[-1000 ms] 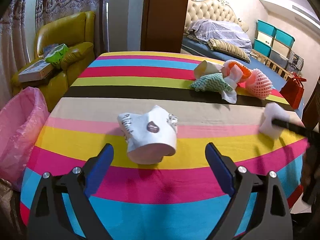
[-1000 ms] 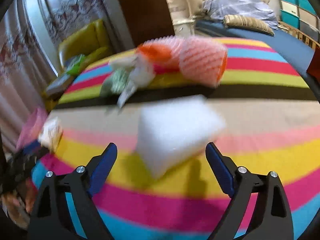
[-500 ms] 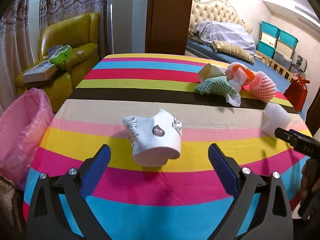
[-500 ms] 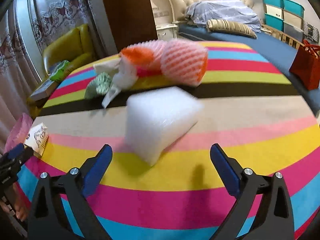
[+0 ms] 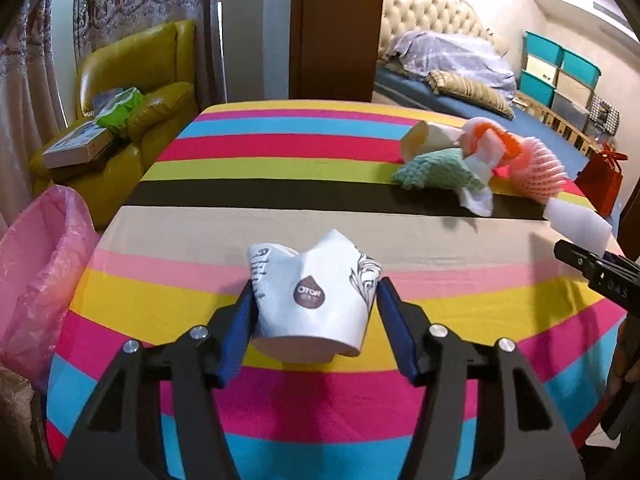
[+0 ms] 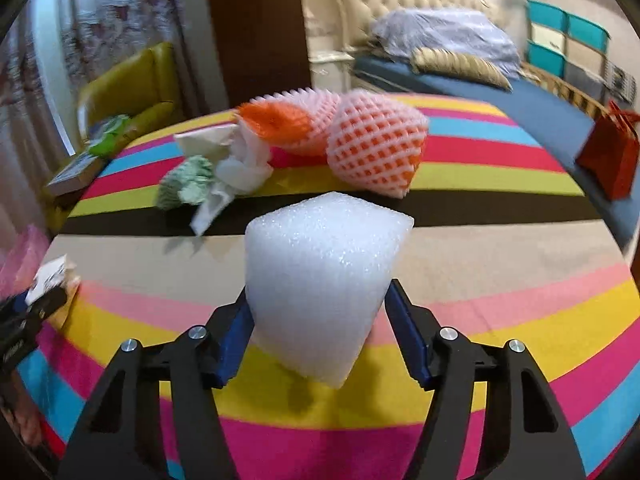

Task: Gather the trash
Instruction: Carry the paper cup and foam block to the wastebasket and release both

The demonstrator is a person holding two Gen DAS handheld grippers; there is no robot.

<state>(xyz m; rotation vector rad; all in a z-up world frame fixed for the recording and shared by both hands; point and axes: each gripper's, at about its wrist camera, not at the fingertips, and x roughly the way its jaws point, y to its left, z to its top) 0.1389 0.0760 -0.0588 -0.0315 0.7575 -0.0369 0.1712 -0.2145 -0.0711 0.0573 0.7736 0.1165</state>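
While both tools were closing, the left tool [image 5: 314, 312] straddled a crumpled paper cup [image 5: 314, 300], the right tool [image 6: 318, 320] a foam block [image 6: 320, 292], and the pink bin bag [image 5: 36, 280] lay to the left.

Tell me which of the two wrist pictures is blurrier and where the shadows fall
Right wrist view: blurrier, the curtains, bed and green wad smeared, while the foam block stays sharp, its shadow on the striped tablecloth beneath it. Left wrist view: crisper, fisheye bending the table edges; the crumpled paper cup shadows the cloth beneath it.

Left tongs [image 5: 314, 320] closing, right tongs [image 6: 318, 326] closing, angled downward
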